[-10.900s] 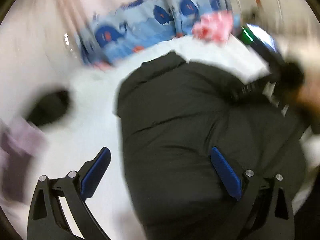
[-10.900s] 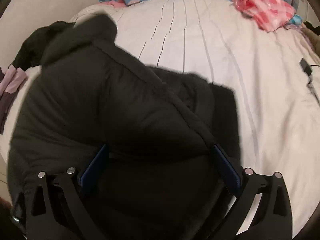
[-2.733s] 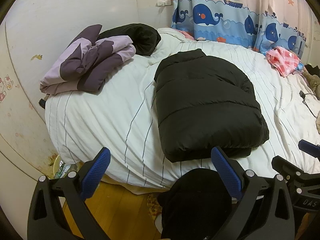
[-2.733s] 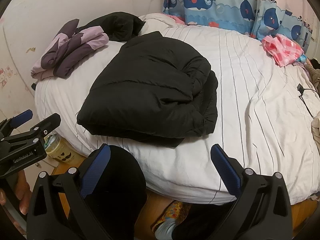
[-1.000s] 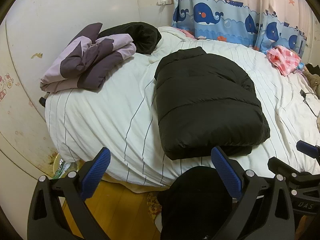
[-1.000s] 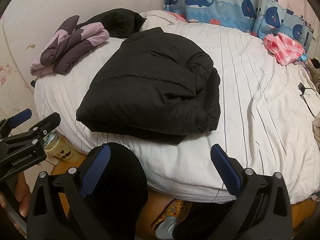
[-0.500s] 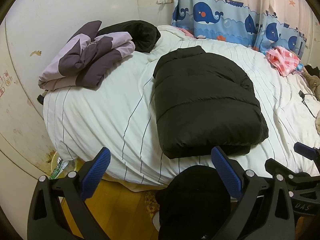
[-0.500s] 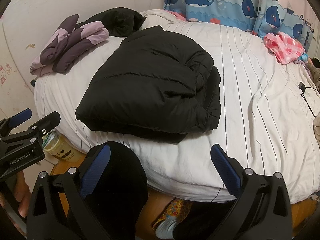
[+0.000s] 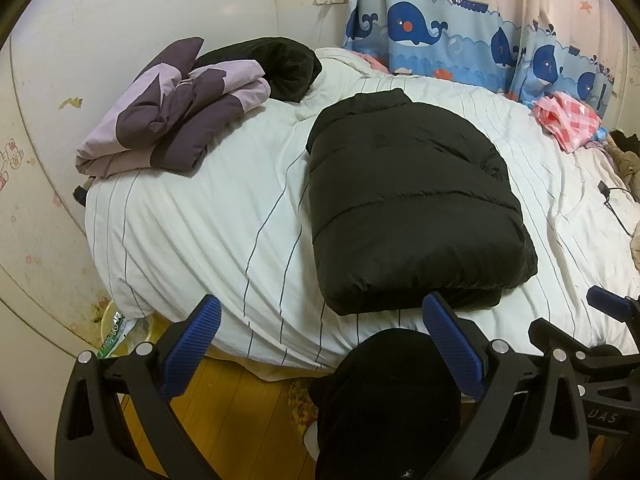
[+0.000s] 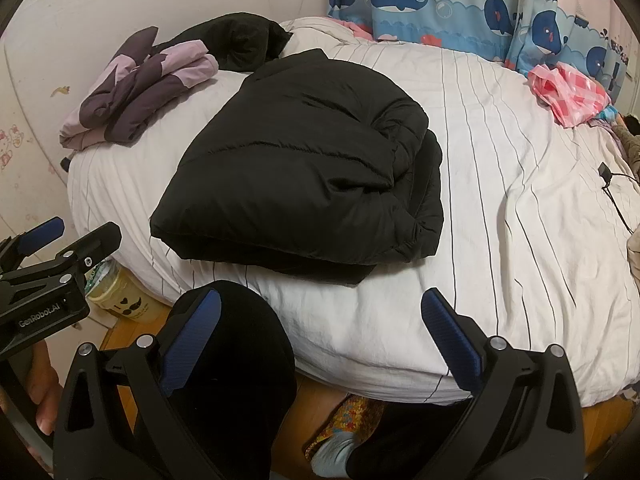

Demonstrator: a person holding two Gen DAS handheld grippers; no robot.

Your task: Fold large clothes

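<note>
At the far left of the bed (image 9: 224,216), near the wall, a purple jacket (image 9: 176,112) lies folded, and a dark bundle (image 9: 276,62) sits touching its far side. A yellow tub (image 10: 120,292) stands on the floor below the bed's left corner, just beside the mattress edge.

The left gripper (image 9: 320,340) hangs off the near edge of the bed with its jaws wide apart and nothing between them; its blue pads (image 9: 192,344) frame the person's black-trousered knee (image 9: 384,396), which shows below the mattress.

In the middle of the white striped bed lies the black coat (image 9: 408,208), a puffy quilted one, folded into a thick rectangular block with its collar end toward the far side. From the right wrist view its right flank shows bunched layers stacked on each other (image 10: 416,184), and a lower layer pokes out along the near edge. Neither gripper touches it.

The right gripper (image 10: 318,336) is likewise held short of the bed, jaws spread wide and empty, above the knees and a patterned slipper (image 10: 348,416) on the wood floor.

Further right, a pink checked cloth (image 9: 568,120) lies crumpled at the far edge, by the whale curtain (image 9: 420,36). A black cable (image 10: 612,188) trails over the sheet at the right edge
</note>
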